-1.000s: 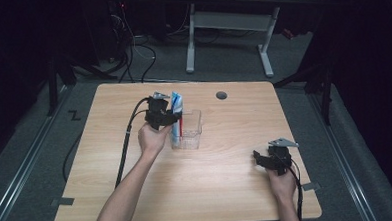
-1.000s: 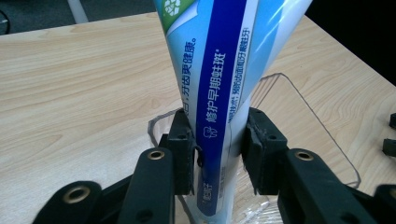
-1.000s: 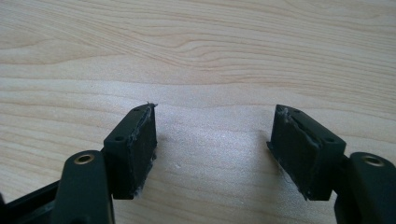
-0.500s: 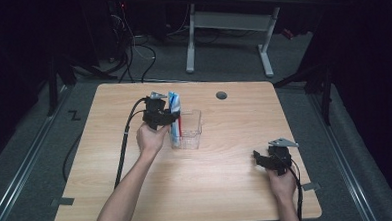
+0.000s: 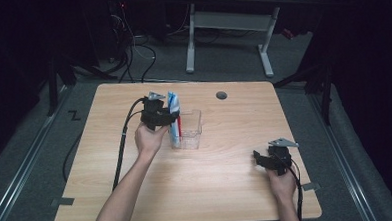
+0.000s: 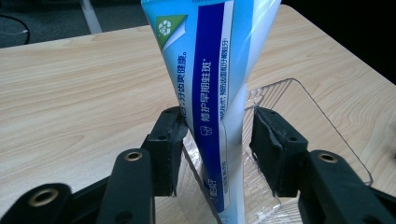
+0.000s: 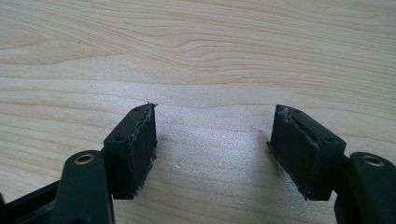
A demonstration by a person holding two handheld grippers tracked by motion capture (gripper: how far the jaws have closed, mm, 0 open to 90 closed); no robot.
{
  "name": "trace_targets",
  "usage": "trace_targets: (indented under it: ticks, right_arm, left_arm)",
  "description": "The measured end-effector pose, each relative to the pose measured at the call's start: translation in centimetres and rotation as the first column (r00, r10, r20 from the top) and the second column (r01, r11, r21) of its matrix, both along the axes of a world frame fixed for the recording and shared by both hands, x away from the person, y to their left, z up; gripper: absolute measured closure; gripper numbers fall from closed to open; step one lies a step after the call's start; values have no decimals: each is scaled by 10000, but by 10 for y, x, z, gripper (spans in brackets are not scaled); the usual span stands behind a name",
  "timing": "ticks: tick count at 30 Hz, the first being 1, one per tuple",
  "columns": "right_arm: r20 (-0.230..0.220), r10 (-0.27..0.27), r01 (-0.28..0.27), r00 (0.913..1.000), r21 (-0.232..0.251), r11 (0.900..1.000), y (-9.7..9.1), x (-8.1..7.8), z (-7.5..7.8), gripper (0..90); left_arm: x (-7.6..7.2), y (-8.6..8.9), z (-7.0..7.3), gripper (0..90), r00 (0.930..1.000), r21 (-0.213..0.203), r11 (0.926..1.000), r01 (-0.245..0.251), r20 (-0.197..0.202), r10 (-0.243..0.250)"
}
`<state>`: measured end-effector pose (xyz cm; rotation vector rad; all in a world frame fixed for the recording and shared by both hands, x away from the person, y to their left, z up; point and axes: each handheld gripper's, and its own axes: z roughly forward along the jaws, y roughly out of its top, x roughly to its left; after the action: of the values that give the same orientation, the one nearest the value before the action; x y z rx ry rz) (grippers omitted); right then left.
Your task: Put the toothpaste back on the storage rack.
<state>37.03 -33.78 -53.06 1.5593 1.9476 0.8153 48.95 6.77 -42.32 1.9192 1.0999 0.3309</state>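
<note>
A blue and white toothpaste tube [image 5: 173,116] [image 6: 210,93] stands upright, its lower end inside a clear plastic container [image 5: 193,126] [image 6: 327,126] in the middle of the wooden table. My left gripper [image 5: 170,118] [image 6: 217,135] straddles the tube from the left. Its jaws have just been opening; the left pad still lies near the tube, while the right pad [image 6: 268,140] stands clear of it. Over bare wood at the table's front right, my right gripper [image 5: 260,157] [image 7: 215,140] stands open with nothing between its jaws.
A round dark grommet hole [image 5: 221,95] sits near the table's far edge. Tape pieces mark the front corners [image 5: 63,201] [image 5: 310,186]. The left gripper's cable [image 5: 121,144] trails off the left side. A white-legged desk [image 5: 228,34] stands behind the table.
The left jaws have spread a little wider around the tube, which stays upright in the container. Both hands have kept their places.
</note>
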Motion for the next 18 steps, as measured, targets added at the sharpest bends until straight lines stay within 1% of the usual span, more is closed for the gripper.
trace_targets:
  ticks: [3, 9, 14, 18]
  right_arm:
    - [-11, -16, 16, 10000, 14, 10000, 0, 0, 0, 317]
    - [10, 7, -7, 10000, -9, 10000, 0, 0, 0, 317]
    - [-6, -18, 18, 10000, 7, 10000, 0, 0, 0, 316]
    - [-1, -13, 13, 10000, 7, 10000, 0, 0, 0, 316]
  left_arm:
    - [-1, 1, 0, 516, 10000, -47, 10000, -22, 48, 22]
    - [-3, 7, 0, 491, 9998, -313, 9994, -157, 136, 162]
    - [-7, 13, 3, 489, 9992, -468, 9987, -206, 338, 222]
    - [-9, 18, 6, 488, 9986, -466, 9986, -236, 465, 258]
